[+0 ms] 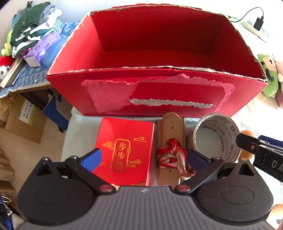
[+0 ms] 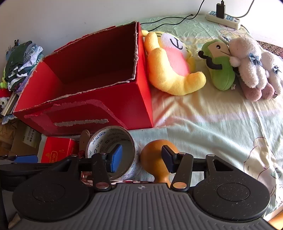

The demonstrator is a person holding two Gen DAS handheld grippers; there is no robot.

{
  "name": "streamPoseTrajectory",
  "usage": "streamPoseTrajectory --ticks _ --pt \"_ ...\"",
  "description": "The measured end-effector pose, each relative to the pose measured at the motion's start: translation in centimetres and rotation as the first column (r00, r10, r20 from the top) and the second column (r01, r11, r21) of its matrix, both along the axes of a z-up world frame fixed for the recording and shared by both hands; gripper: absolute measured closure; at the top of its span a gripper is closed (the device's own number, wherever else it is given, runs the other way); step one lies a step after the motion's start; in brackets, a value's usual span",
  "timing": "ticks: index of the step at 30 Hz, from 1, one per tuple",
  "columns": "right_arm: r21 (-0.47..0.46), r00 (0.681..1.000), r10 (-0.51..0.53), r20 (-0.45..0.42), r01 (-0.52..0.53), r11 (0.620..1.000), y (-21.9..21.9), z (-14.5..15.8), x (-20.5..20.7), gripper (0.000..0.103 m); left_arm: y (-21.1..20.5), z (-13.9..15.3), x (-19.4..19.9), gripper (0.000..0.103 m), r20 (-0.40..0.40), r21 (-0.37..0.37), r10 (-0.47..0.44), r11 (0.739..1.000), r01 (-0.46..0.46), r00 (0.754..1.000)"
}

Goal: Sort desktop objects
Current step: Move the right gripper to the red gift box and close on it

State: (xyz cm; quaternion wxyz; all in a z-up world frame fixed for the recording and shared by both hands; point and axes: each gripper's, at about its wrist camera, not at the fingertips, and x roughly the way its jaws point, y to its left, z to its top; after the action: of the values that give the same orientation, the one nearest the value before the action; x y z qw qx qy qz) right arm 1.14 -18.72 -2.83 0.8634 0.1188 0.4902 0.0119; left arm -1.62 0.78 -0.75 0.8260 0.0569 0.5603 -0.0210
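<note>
We work on a bed (image 2: 203, 127) spread with a pale green and yellow cartoon sheet, against a white wall (image 2: 70, 16). Along its left edge lie stacked folded clothes (image 1: 33, 26), with cardboard cartons (image 1: 21, 115) on the floor below. A power strip (image 2: 223, 17) with a black charger plugged in sits at the far edge.

The big open red box (image 1: 155, 53), its rim torn, stands empty near the bed's left side. Right of it lie a yellow plush (image 2: 169, 65), a green plush (image 2: 219, 70) and a white plush (image 2: 251, 63).

In front of the box sit a red packet (image 1: 127, 148), a tan strap (image 1: 170, 127) with a red-and-white knotted cloth (image 1: 172, 155), a tape roll (image 2: 113, 139) and an orange gourd (image 2: 155, 157).

Our left gripper (image 1: 144, 158) is spread wide over the packet and strap, holding nothing. Our right gripper (image 2: 141, 157) is likewise released, one finger over the tape roll's hollow, the other before the gourd.
</note>
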Motion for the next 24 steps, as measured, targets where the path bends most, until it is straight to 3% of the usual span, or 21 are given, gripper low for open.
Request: streamPoseTrajectory --ticks 8,17,24 --pt "0.035 1.0 0.013 -0.008 -0.013 0.999 -1.3 -0.2 -0.1 0.049 -1.3 0.2 0.7 0.001 0.023 -0.032 0.058 0.998 -0.057 0.998" --pt "0.055 1.0 -0.019 0.002 0.018 0.998 -1.8 0.1 -0.6 0.05 -1.7 0.6 0.9 0.001 0.019 -0.049 0.032 0.998 -0.031 0.999" --pt "0.09 0.996 0.012 0.087 -0.019 0.996 -1.0 1.5 -1.0 0.05 -0.1 1.2 1.1 0.002 0.044 -0.047 0.005 0.999 -0.002 0.999"
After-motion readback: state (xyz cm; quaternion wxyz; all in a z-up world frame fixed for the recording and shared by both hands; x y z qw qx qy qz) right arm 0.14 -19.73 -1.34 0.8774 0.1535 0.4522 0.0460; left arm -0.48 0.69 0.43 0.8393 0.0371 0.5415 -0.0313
